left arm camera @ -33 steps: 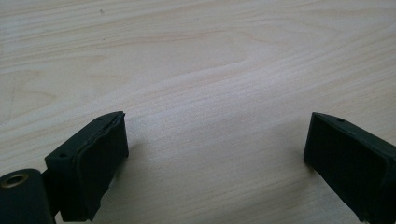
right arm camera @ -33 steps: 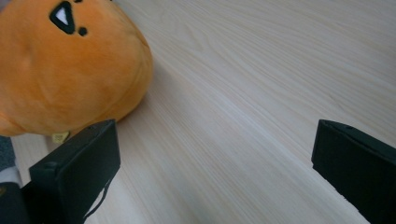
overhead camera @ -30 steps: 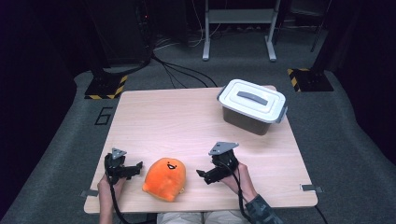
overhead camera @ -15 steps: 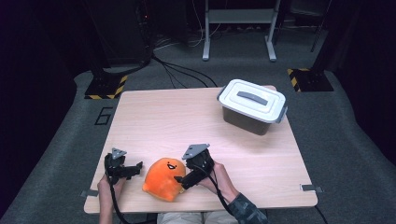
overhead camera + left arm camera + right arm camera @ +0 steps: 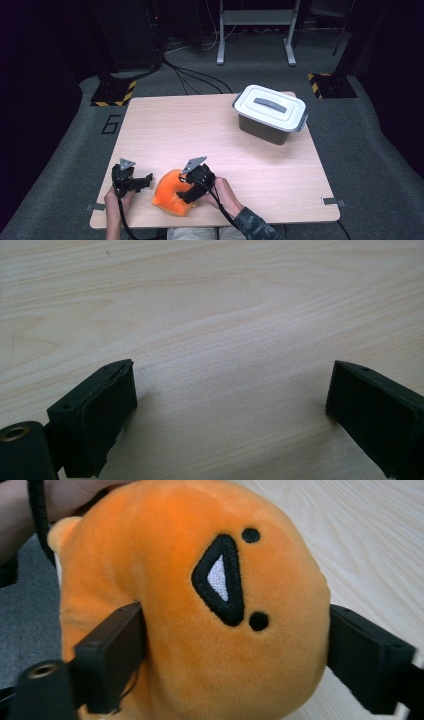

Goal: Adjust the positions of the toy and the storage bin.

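An orange plush toy (image 5: 169, 196) with a stitched black face lies near the table's front edge. My right gripper (image 5: 186, 193) is open and straddles it from the right. In the right gripper view the plush toy (image 5: 200, 545) fills the gap of my right gripper (image 5: 237, 650), and both black jaws touch its sides at full width. My left gripper (image 5: 143, 180) rests open just left of the toy, apart from it. In its own view, my left gripper (image 5: 230, 405) has only bare wood between its jaws.
A grey-lidded plastic box (image 5: 270, 112) with a handle stands at the table's far right. The light wooden table (image 5: 200, 130) has free room across its middle and left. Dark floor, cables and stands lie beyond it.
My right gripper has moved left from the bare table onto the plush toy, and its jaws now sit around it. The left gripper has stayed in place.
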`<state>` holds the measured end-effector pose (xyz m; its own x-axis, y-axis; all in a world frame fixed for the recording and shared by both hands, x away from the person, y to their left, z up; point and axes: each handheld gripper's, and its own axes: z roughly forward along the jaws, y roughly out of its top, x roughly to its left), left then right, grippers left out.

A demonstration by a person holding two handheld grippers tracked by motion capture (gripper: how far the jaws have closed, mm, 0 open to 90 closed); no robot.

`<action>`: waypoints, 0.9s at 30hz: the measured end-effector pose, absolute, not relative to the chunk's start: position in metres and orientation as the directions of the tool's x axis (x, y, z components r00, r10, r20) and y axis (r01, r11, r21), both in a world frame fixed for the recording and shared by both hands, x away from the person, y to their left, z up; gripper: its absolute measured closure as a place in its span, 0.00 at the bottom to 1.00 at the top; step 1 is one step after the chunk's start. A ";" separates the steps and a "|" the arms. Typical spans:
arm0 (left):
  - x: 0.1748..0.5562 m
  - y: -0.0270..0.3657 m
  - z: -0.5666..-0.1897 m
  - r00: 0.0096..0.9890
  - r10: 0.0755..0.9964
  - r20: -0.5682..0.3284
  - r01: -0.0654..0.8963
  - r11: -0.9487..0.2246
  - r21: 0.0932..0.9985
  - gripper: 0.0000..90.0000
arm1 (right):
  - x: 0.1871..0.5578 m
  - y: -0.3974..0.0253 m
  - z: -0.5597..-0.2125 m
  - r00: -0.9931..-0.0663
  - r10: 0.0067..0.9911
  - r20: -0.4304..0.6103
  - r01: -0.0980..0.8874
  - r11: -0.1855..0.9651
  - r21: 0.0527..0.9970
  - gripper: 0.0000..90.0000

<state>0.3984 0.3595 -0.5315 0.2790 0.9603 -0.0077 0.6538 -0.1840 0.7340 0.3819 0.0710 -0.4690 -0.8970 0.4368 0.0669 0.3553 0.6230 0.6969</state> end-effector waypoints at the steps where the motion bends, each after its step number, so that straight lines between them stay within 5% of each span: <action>1: 0.398 0.359 -0.532 0.279 0.960 -0.008 0.654 -0.184 0.734 0.06 | 0.384 0.068 -0.472 -0.895 0.438 0.080 0.362 0.613 0.702 0.30; 10: 0.398 0.359 -0.532 0.279 0.960 -0.008 0.654 -0.184 0.734 0.06 | 0.381 0.058 -0.476 -0.907 0.405 0.117 0.347 0.558 0.754 0.62; 27: 0.398 0.359 -0.532 0.279 0.960 -0.008 0.654 -0.184 0.734 0.06 | 0.377 0.028 -0.461 -0.894 0.430 0.127 0.338 0.462 0.820 0.65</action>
